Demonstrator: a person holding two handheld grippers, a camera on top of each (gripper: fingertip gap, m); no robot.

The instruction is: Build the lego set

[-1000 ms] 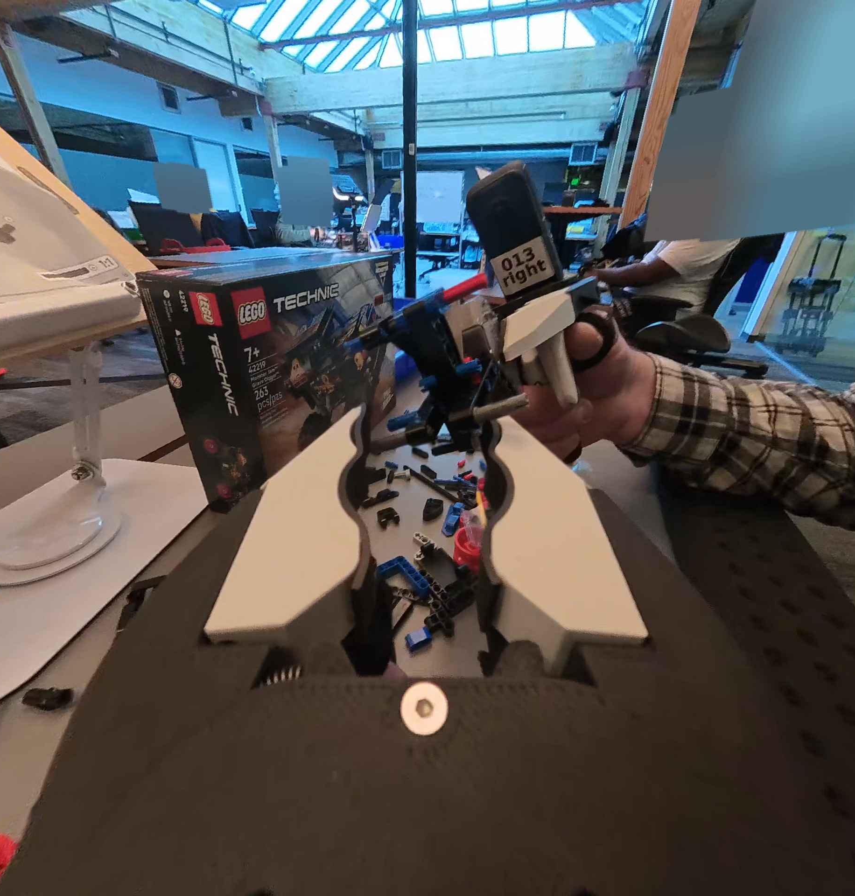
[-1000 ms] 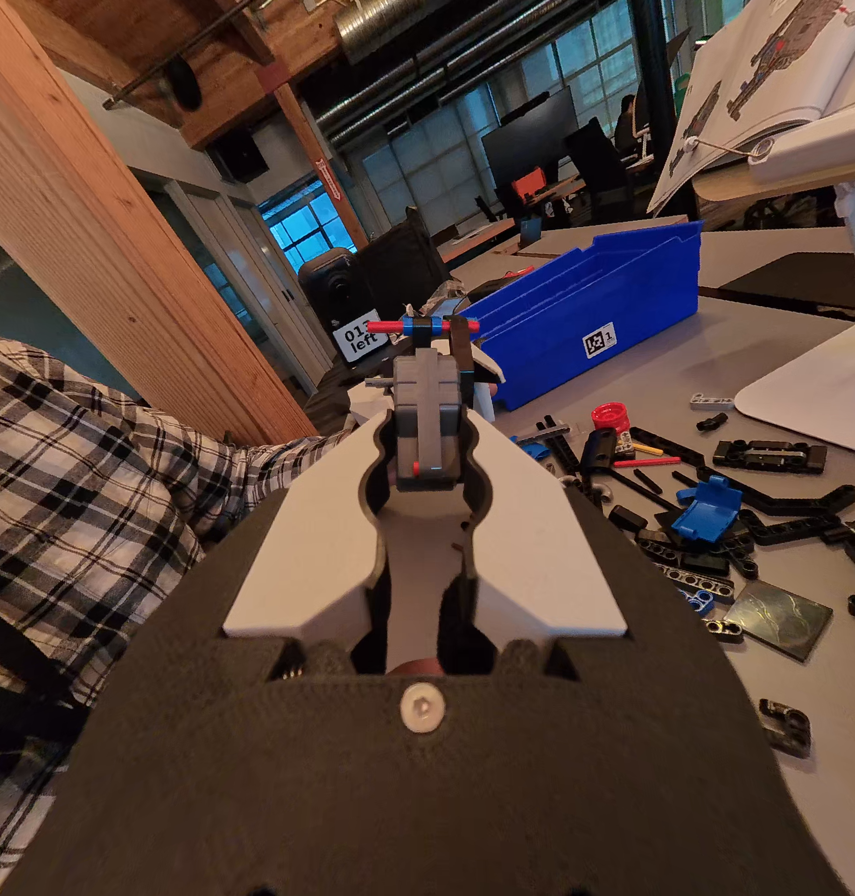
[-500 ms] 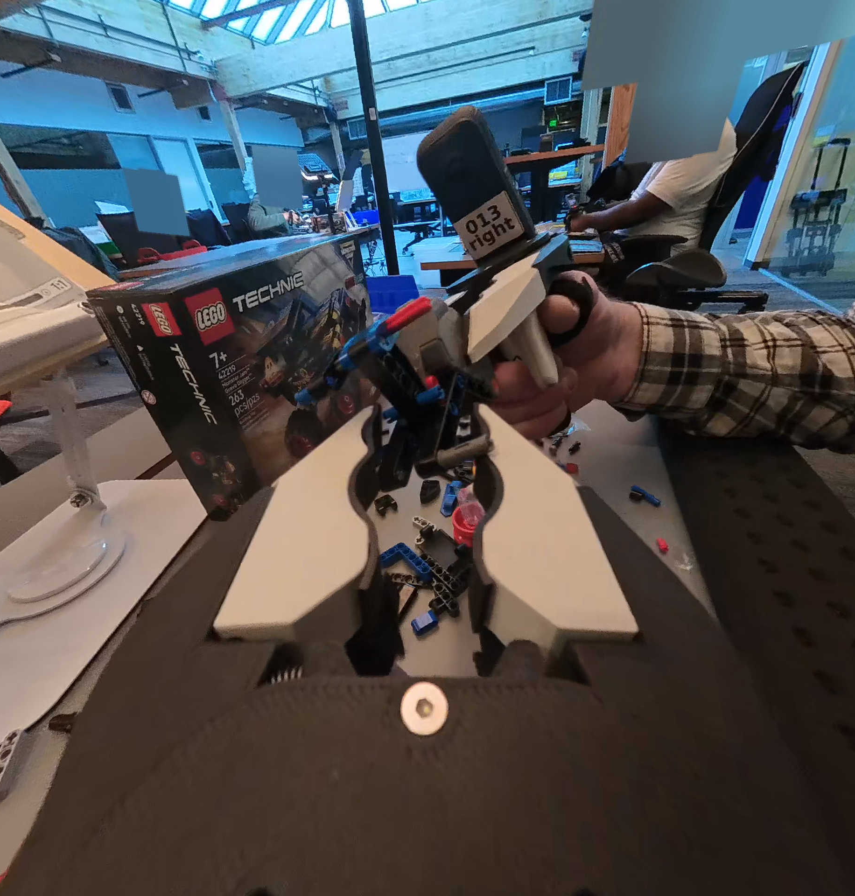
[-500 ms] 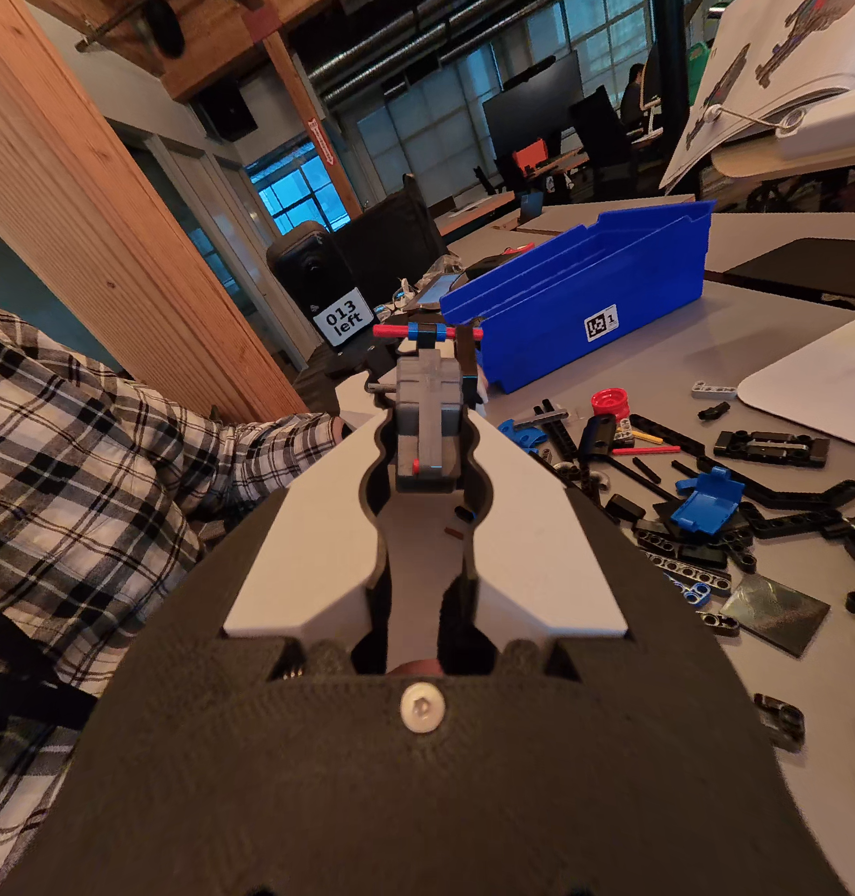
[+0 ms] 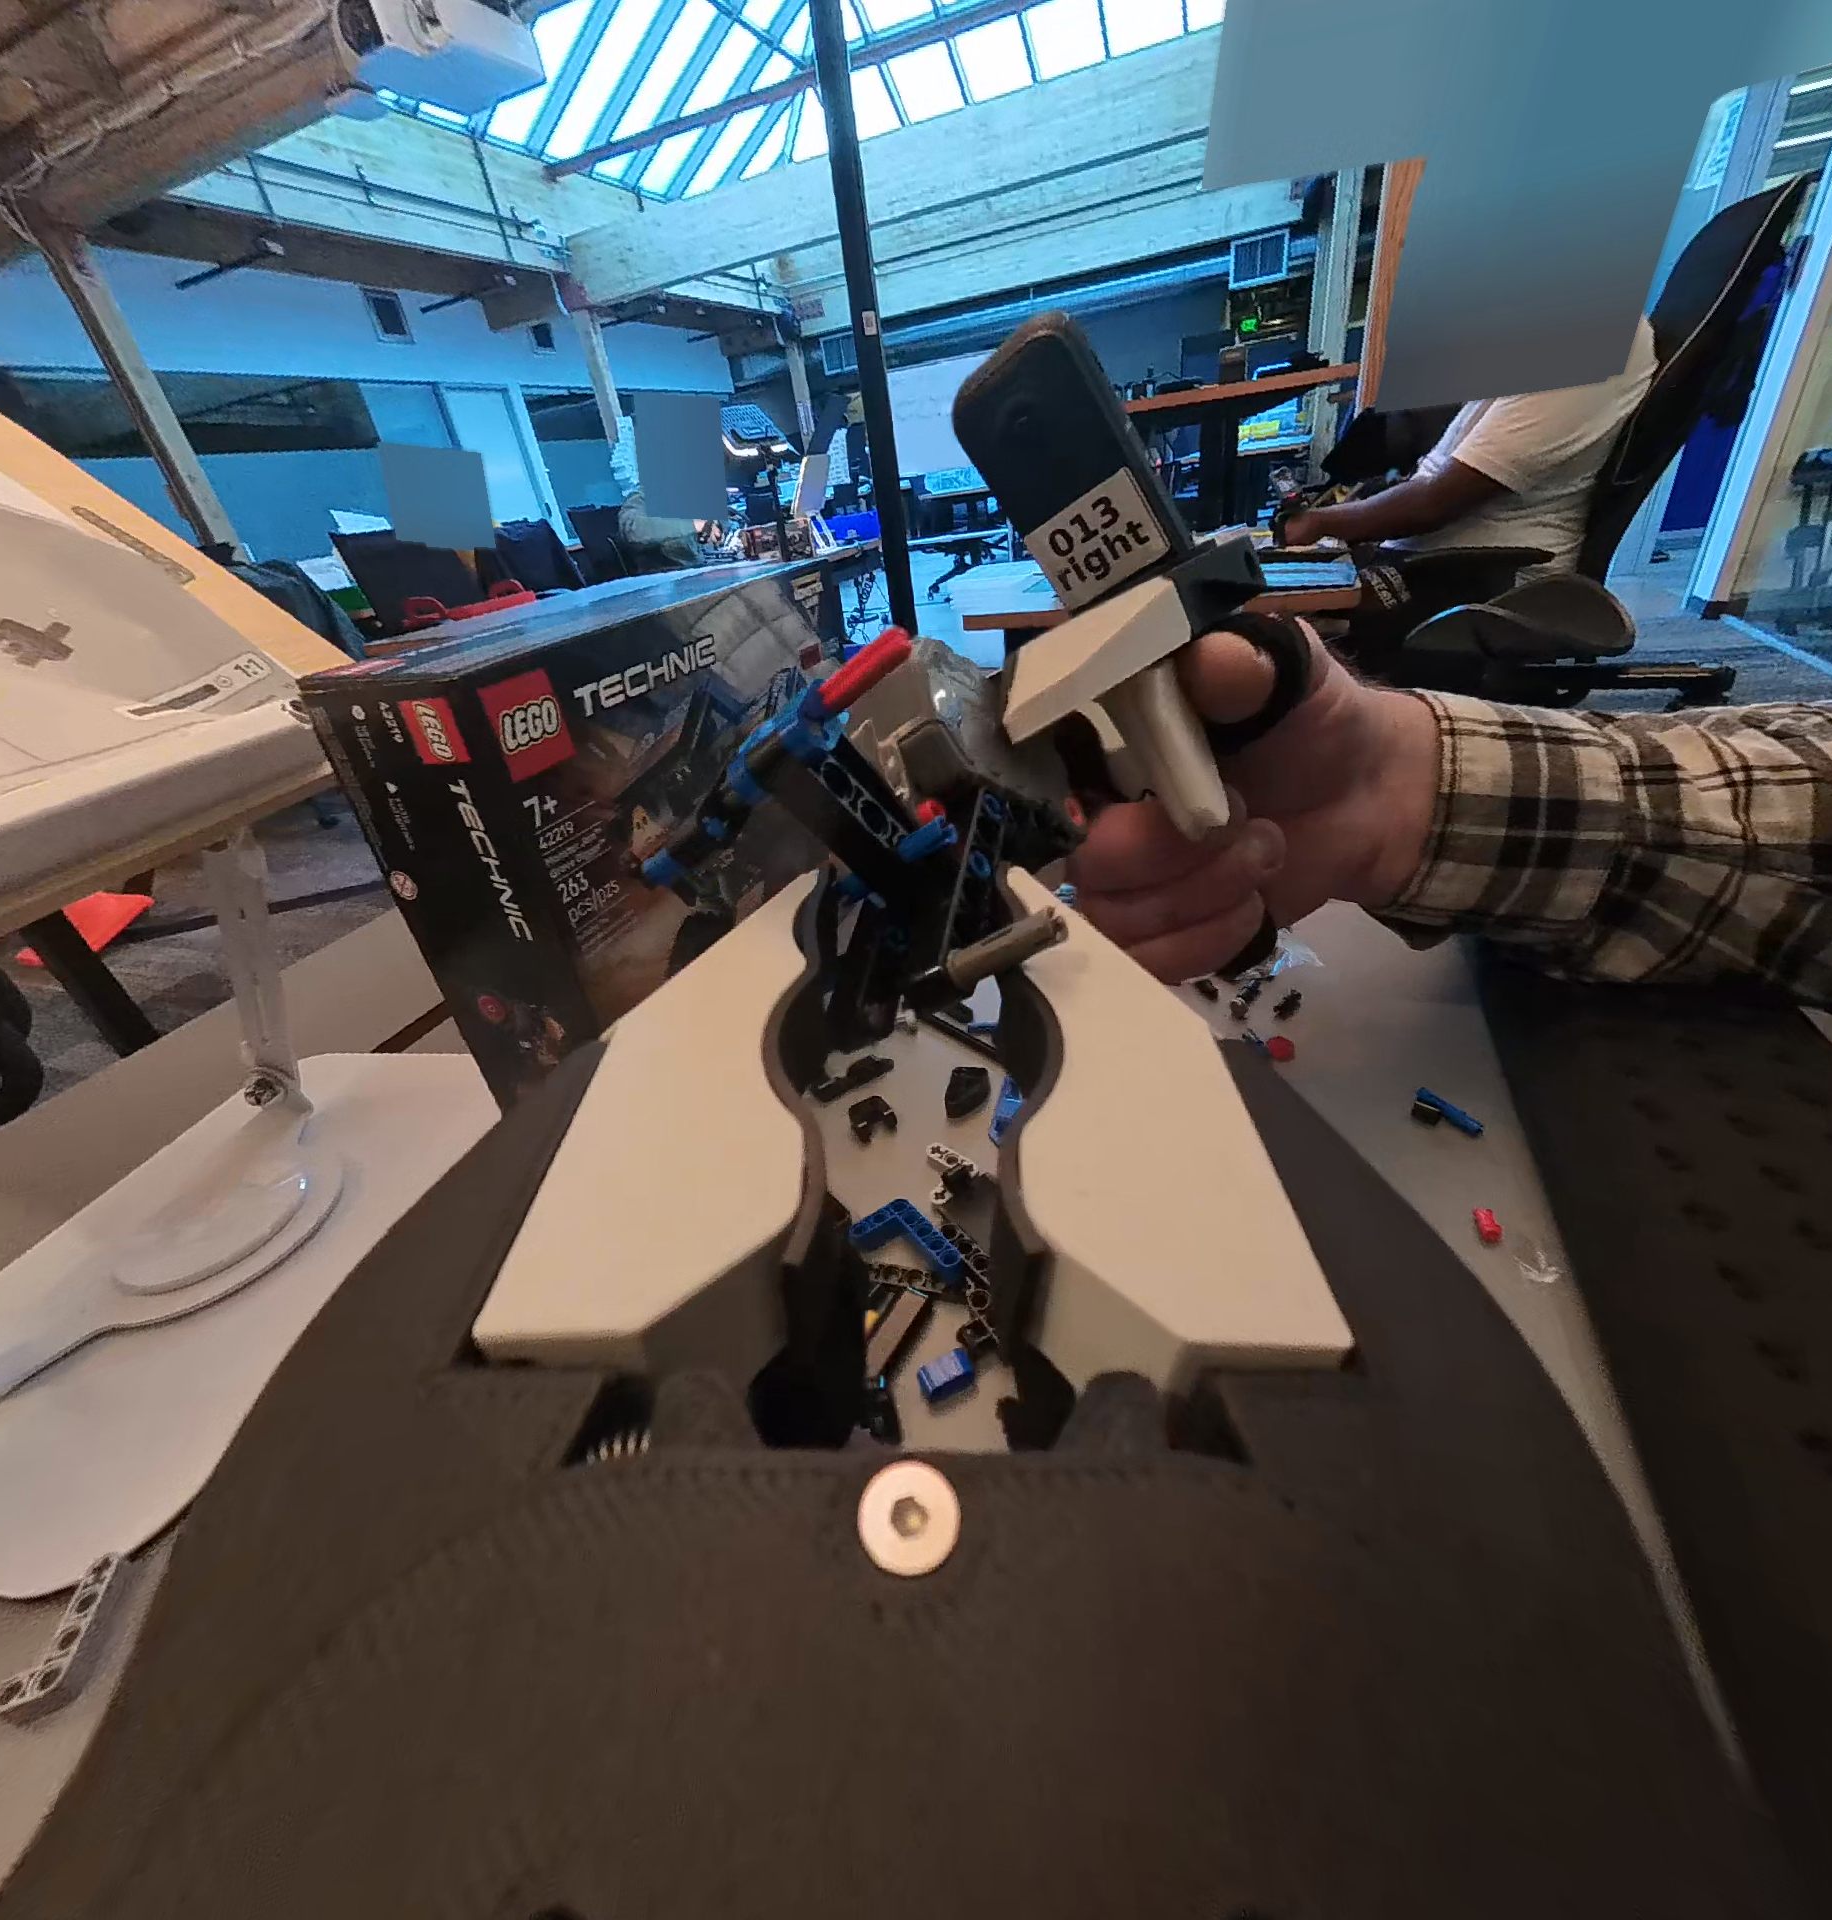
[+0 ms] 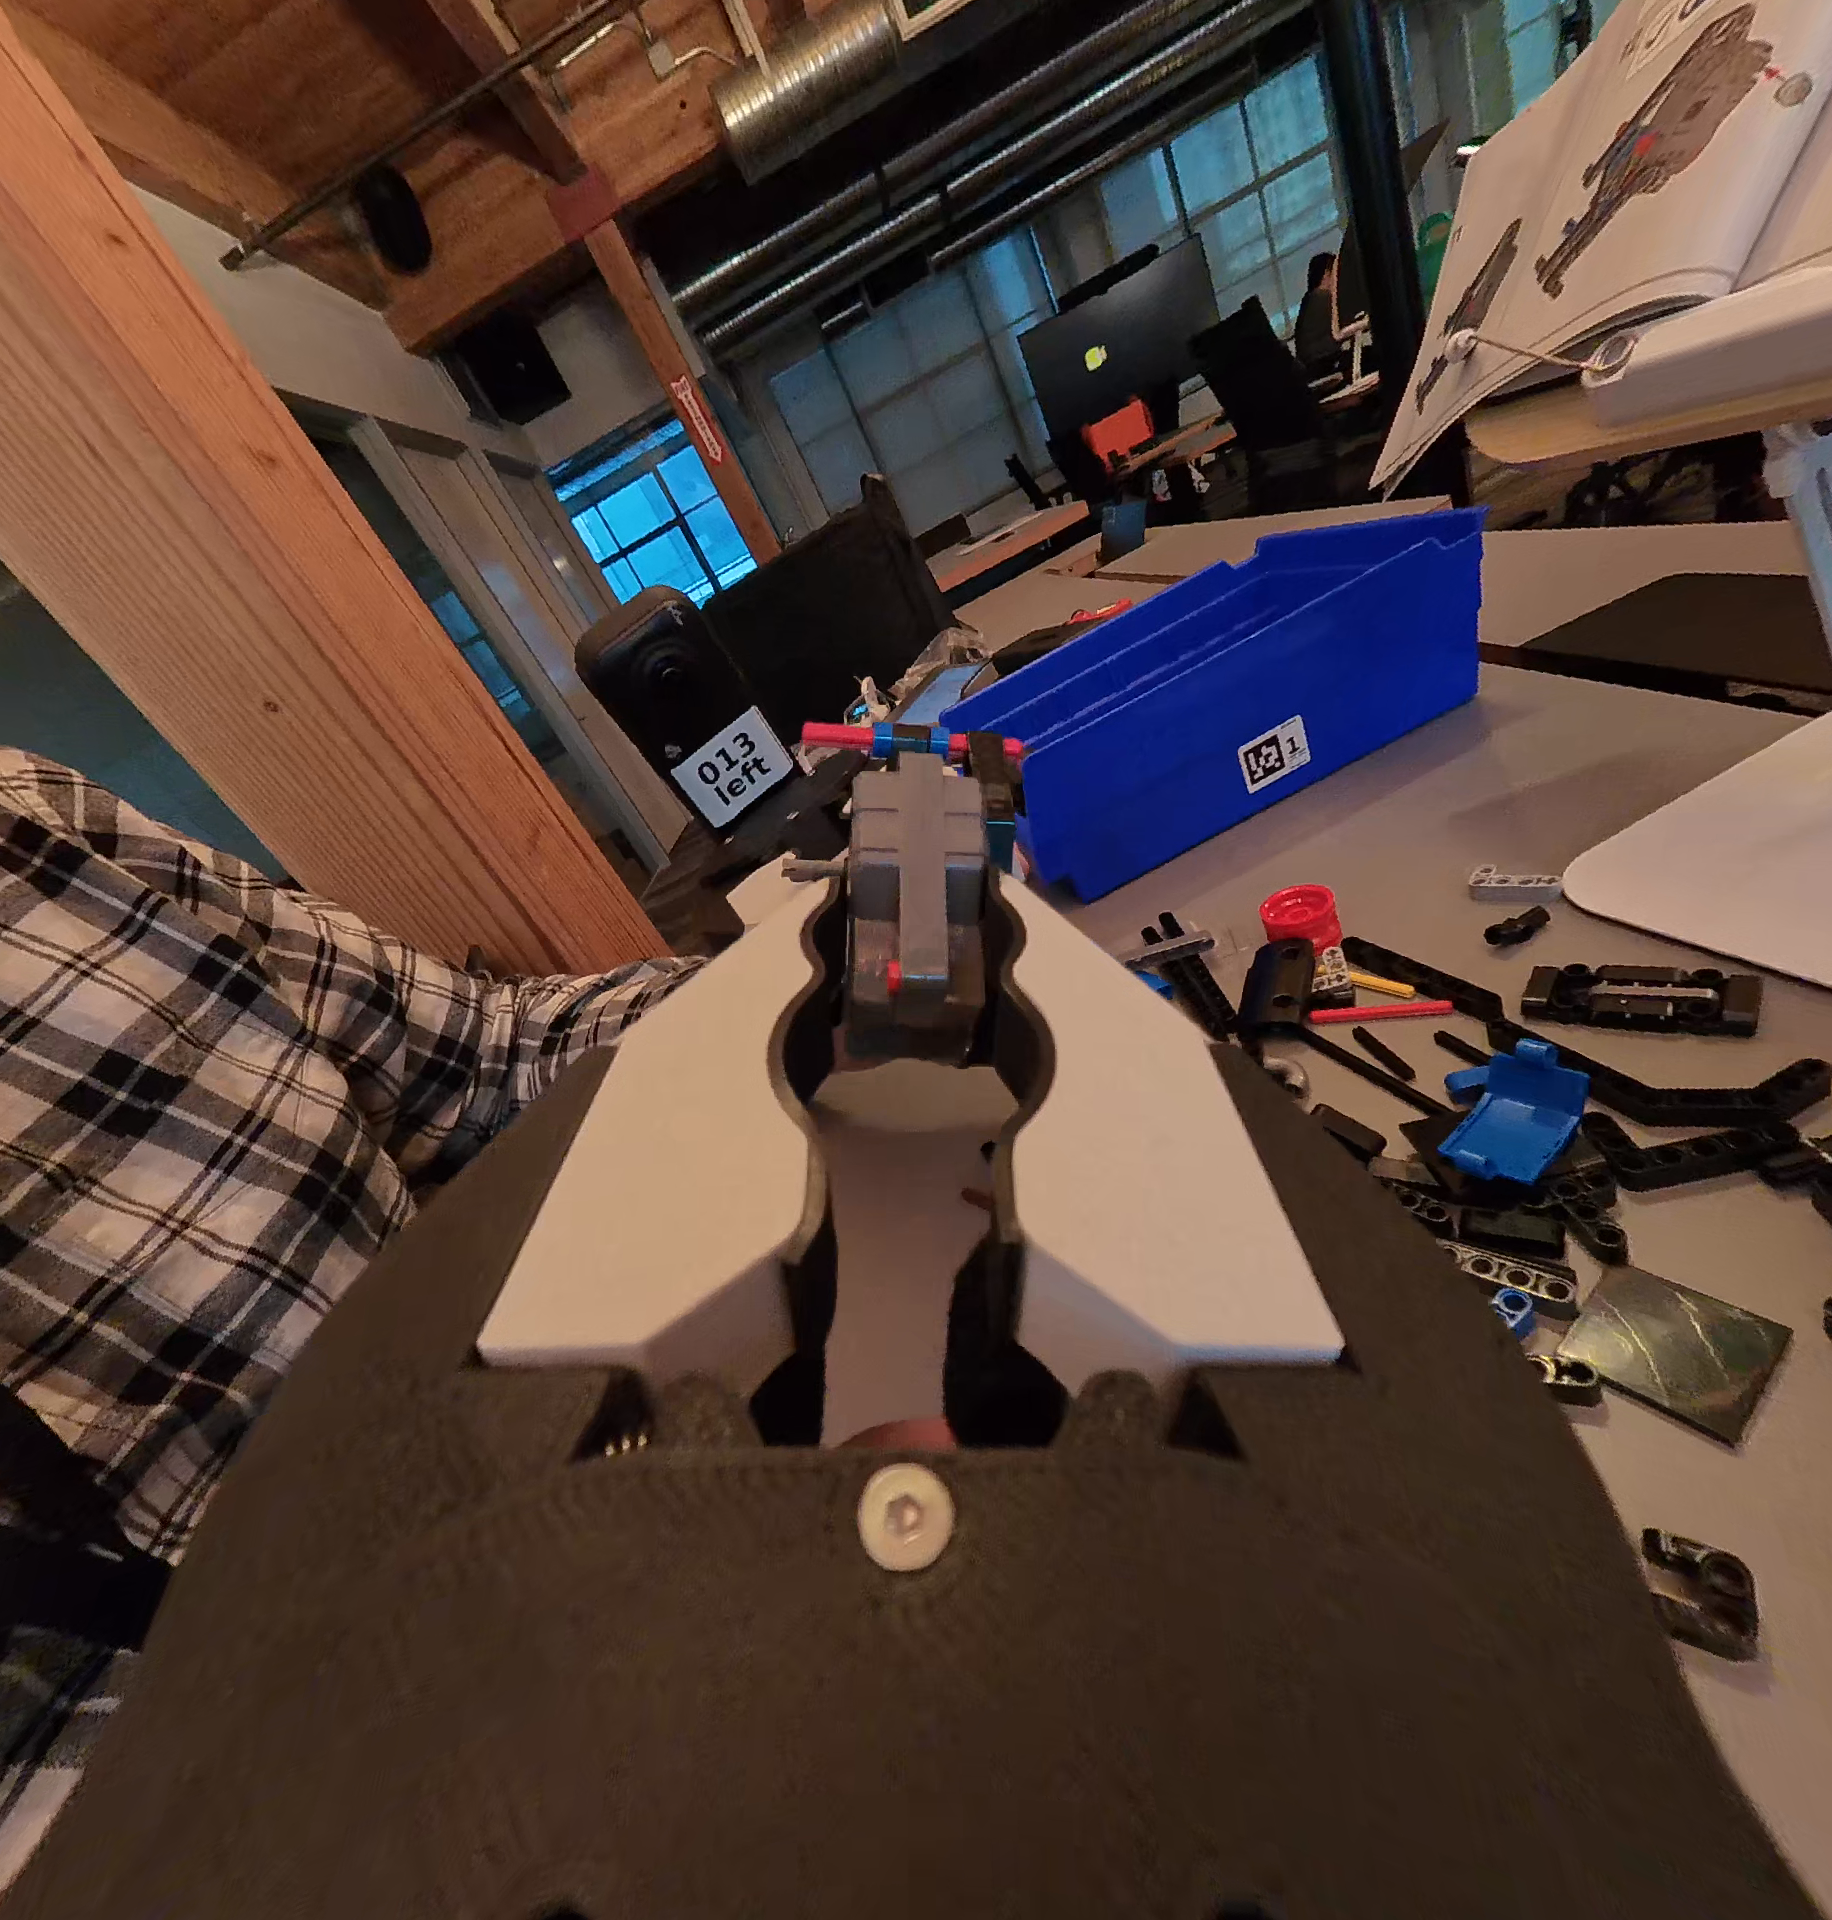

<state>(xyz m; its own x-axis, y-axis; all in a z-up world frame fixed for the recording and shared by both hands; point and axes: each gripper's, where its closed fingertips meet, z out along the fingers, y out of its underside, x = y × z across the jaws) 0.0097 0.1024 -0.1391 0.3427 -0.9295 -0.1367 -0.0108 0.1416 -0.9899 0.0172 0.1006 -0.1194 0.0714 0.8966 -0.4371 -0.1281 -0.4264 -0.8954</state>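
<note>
- now the right gripper (image 6: 917, 914) clamps the grey block end of the half-built lego assembly (image 5: 891, 821), its fingers closed on it, lifted off the table (image 6: 1514, 821).
- since a second ago the assembly has come closer to the left gripper (image 5: 917, 935); its black beams and grey axle now sit in the gap between the left fingertips, where before they were beyond them.
- the left gripper's fingers stand partly apart around the assembly's lower end; whether they press on it cannot be told from these views.
- judged from this, a two-handed hold or hand-over is being set up, so a part can be pushed in.
- loose pieces (image 6: 1514, 1122) lie on the table near the blue bin (image 6: 1255, 686); the set's box (image 5: 579, 810) stands behind.
- much of the build looks unfinished.
</note>
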